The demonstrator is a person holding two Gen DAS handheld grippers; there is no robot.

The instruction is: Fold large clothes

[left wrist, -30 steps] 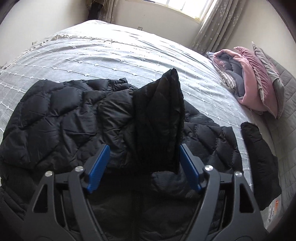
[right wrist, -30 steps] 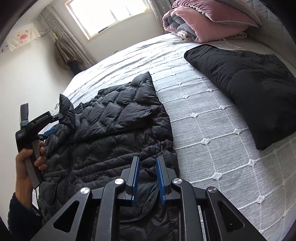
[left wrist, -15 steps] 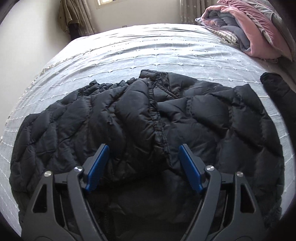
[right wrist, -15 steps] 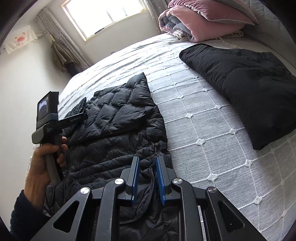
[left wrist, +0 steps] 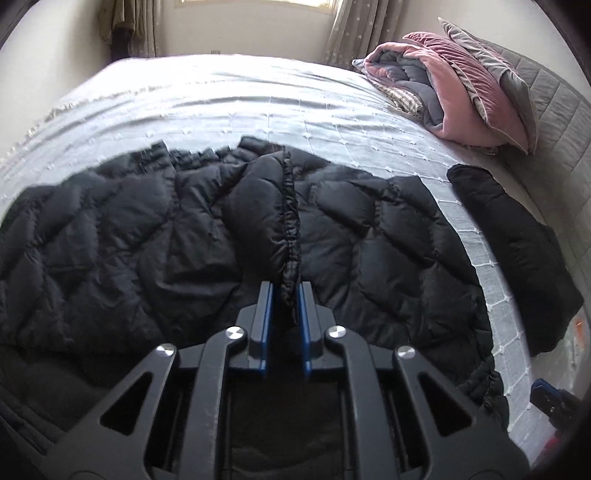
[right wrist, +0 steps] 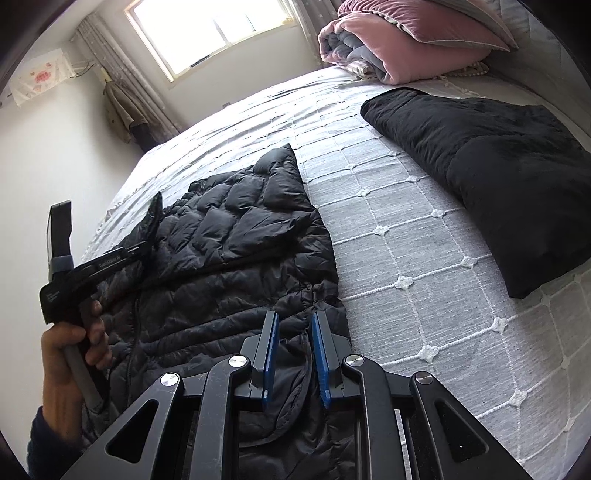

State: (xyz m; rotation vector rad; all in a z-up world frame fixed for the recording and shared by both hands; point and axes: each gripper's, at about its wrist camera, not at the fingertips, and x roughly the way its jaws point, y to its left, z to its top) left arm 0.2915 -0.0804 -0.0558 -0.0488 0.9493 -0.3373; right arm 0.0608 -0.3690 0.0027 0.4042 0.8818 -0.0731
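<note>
A black quilted puffer jacket (left wrist: 369, 236) lies spread on the grey bedspread (left wrist: 229, 107). My left gripper (left wrist: 286, 295) is shut on the gathered cuff of its sleeve (left wrist: 290, 221), which lies over the jacket body. In the right wrist view the jacket (right wrist: 240, 251) lies to the left, and the left gripper (right wrist: 147, 243) shows there, pinching the raised sleeve end. My right gripper (right wrist: 294, 332) is nearly closed with jacket fabric at the hem (right wrist: 295, 369) between its pads.
A folded black garment (right wrist: 491, 166) lies on the bed to the right, also in the left wrist view (left wrist: 517, 251). A pink and grey bedding pile (left wrist: 450, 88) sits at the head. A window (right wrist: 210, 29) and wall lie beyond.
My left gripper was open over the jacket half a second ago; it has now closed on the sleeve cuff. The right gripper has stayed on the hem.
</note>
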